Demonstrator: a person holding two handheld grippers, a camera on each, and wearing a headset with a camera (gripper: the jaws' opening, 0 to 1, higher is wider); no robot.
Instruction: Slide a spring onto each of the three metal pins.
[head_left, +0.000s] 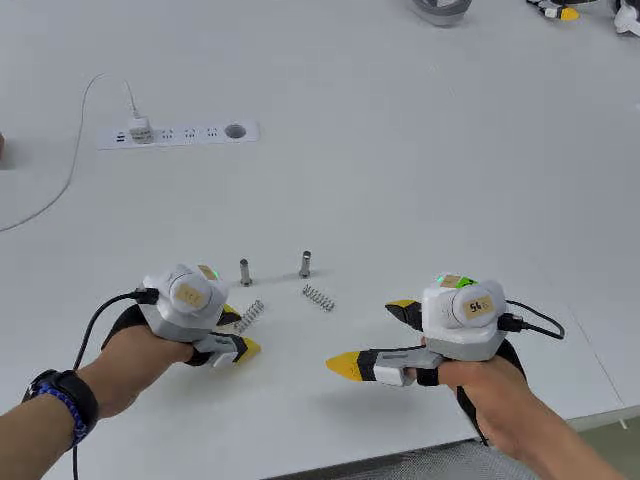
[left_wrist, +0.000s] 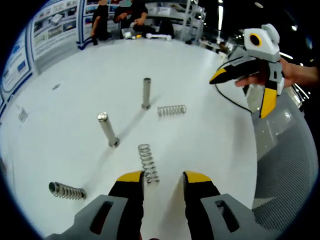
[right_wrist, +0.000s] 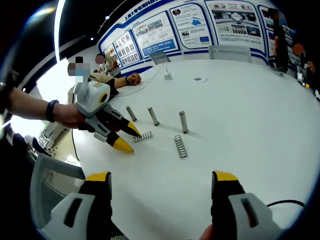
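Head view shows a white surface (head_left: 420, 180) with two pins standing upright near the middle, the left pin (head_left: 245, 271) and the right pin (head_left: 305, 263), apart from each other. The first spring (head_left: 318, 297) lies flat at 5 o'clock from the right pin, near it but not touching. The second spring (head_left: 249, 315) lies flat at 6 o'clock from the left pin, with its near end at the tips of the left tool (head_left: 237, 331). The right tool (head_left: 375, 338) is at 4 o'clock, well apart from both springs. A power strip (head_left: 180, 132) lies at 11 o'clock.

Left gripper view shows the left tool (left_wrist: 164, 176) released, with its jaws a little apart. The near end of the second spring (left_wrist: 148, 162) lies between the tips, close to the jaw on the 7 o'clock side, and it is not squeezed. At 8 o'clock lies a coil (left_wrist: 66, 190) with a shiny round end; I cannot tell if a pin is inside.

Right gripper view shows the right tool (right_wrist: 161, 176) released, with its jaws wide apart and nothing between them. The first spring (right_wrist: 179, 146) lies at 12 o'clock from it.
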